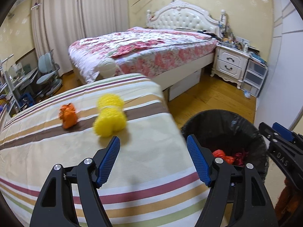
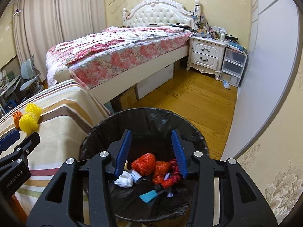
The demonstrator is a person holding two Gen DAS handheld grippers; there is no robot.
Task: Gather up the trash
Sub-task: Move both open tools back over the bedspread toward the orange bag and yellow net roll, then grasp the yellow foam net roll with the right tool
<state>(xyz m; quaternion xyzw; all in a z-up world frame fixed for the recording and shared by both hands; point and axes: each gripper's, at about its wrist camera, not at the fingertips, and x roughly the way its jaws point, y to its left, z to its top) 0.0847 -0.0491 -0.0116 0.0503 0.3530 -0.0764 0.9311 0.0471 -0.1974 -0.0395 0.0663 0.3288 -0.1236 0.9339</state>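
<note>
A yellow foam net (image 1: 109, 116) and an orange crumpled wrapper (image 1: 68, 117) lie on the striped cloth of a table (image 1: 56, 151). My left gripper (image 1: 153, 141) is open and empty, just short of the yellow net, above the table's right edge. The net (image 2: 30, 118) and the wrapper (image 2: 16, 117) also show in the right wrist view. My right gripper (image 2: 151, 135) is open and empty above the black-lined trash bin (image 2: 98, 130), which holds orange netting (image 2: 144, 163), white paper (image 2: 124, 179) and other trash. The bin (image 1: 236, 124) stands right of the table.
A bed with a floral cover (image 2: 117, 51) stands beyond the table. A white nightstand (image 2: 205, 55) and plastic drawers (image 2: 233, 66) are by the far wall. Wooden floor (image 2: 189, 98) lies between the bed and the bin. A desk chair (image 1: 47, 71) is at the left.
</note>
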